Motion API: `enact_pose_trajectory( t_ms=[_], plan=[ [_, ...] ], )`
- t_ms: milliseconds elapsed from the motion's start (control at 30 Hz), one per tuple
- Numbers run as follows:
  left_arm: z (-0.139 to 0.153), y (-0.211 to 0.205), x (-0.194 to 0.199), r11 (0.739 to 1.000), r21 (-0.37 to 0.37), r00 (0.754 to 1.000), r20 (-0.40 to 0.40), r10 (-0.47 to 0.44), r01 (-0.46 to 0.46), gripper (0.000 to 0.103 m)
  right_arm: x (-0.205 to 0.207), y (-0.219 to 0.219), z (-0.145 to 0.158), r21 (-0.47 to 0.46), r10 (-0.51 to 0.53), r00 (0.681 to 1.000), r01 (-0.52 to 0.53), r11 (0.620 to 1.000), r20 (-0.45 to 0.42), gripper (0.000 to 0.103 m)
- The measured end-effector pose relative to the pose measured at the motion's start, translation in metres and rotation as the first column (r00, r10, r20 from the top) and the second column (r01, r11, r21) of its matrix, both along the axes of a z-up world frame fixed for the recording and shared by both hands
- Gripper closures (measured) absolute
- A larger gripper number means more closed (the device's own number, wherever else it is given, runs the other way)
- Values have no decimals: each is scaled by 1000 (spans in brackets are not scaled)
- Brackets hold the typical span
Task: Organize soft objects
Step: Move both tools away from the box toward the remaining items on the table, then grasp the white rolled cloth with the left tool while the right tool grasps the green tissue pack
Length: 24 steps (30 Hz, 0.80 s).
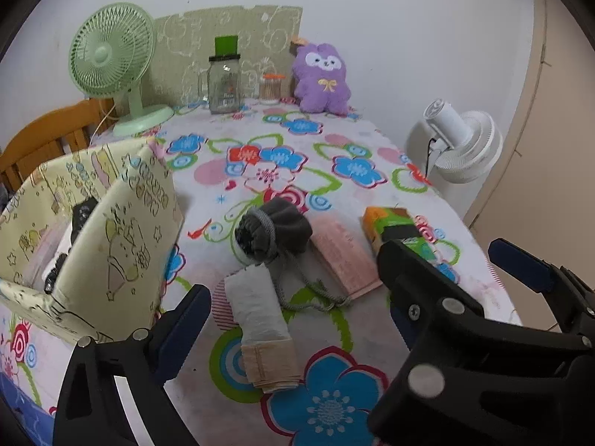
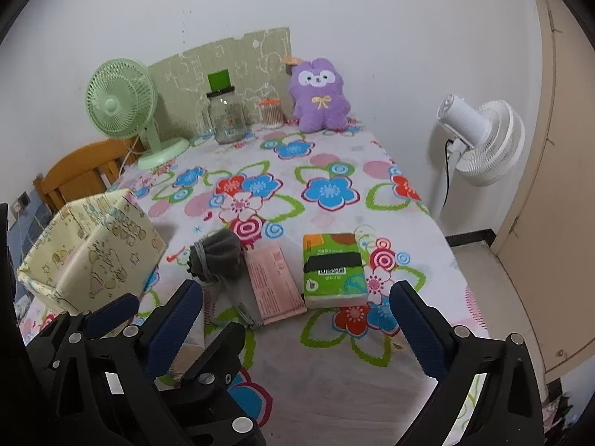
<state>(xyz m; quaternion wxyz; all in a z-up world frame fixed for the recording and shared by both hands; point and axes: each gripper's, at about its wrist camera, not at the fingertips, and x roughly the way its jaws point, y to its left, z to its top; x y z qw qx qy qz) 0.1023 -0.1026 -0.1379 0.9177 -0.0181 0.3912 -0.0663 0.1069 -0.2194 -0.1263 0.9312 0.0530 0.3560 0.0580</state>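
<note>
The roll [image 1: 260, 319] lies on the table [image 1: 372, 319] at twelve o'clock from the left gripper [image 1: 293, 290], long axis running away from it (bin [image 1: 111, 230] at ten). Both grippers gape empty; the right gripper [image 2: 297, 297] is farther, facing the tissue pack [image 2: 333, 269].

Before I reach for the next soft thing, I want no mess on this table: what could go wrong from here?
1. The grey pouch trails a cord beside the rolled sock; closing on the sock could snag the cord and drag the pouch.
2. The fabric bin has soft walls, so a nudge may fold or tip it.
3. Both grippers, left and right, sit close and could collide.
</note>
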Motion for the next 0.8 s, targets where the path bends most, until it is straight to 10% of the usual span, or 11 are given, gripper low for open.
enact_pose_trajectory(
  t_ms=[367, 800],
  plan=[
    [-27, 11, 11, 999, 2, 994, -100, 50, -50, 20, 14, 12, -25, 7, 28, 997, -28, 1000, -72, 12],
    [-33, 13, 18, 997, 31, 990, -115, 80, -77, 76, 20, 12, -28, -8, 27, 997, -28, 1000, -79, 13]
  ],
)
